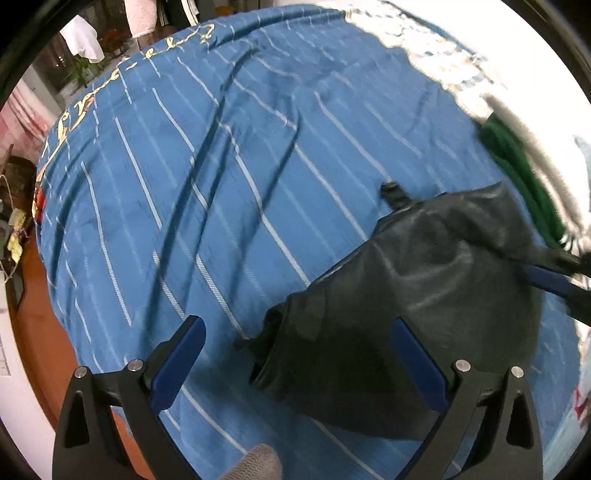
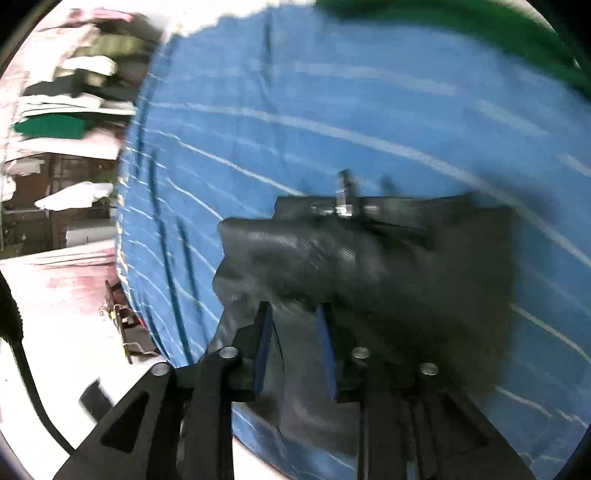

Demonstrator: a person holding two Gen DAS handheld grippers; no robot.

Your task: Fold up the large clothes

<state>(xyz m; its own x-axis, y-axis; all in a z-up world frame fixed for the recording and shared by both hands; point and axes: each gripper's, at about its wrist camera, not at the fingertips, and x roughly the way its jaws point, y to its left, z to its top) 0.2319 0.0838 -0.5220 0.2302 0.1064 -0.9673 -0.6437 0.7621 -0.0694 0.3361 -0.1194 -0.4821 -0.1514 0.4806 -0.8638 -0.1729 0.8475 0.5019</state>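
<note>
A dark grey-black garment (image 1: pixel 413 295) lies bunched on a blue bedspread with white stripes (image 1: pixel 221 184). My left gripper (image 1: pixel 299 328) is open and empty, its blue-padded fingers spread wide just above the garment's near left edge. My right gripper (image 2: pixel 295 314) has its fingers close together on a fold of the same garment (image 2: pixel 369 266), which drapes over and hides the fingertips. The right gripper also shows in the left wrist view (image 1: pixel 554 273), at the garment's far right side. The right wrist view is motion-blurred.
A green garment (image 1: pixel 517 173) and white cloth (image 1: pixel 535 147) lie at the bed's far right edge; the green one also shows in the right wrist view (image 2: pixel 461 26). The bed's left edge drops to an orange-brown floor (image 1: pixel 40 339). Stacked clothes (image 2: pixel 74 92) sit beyond the bed.
</note>
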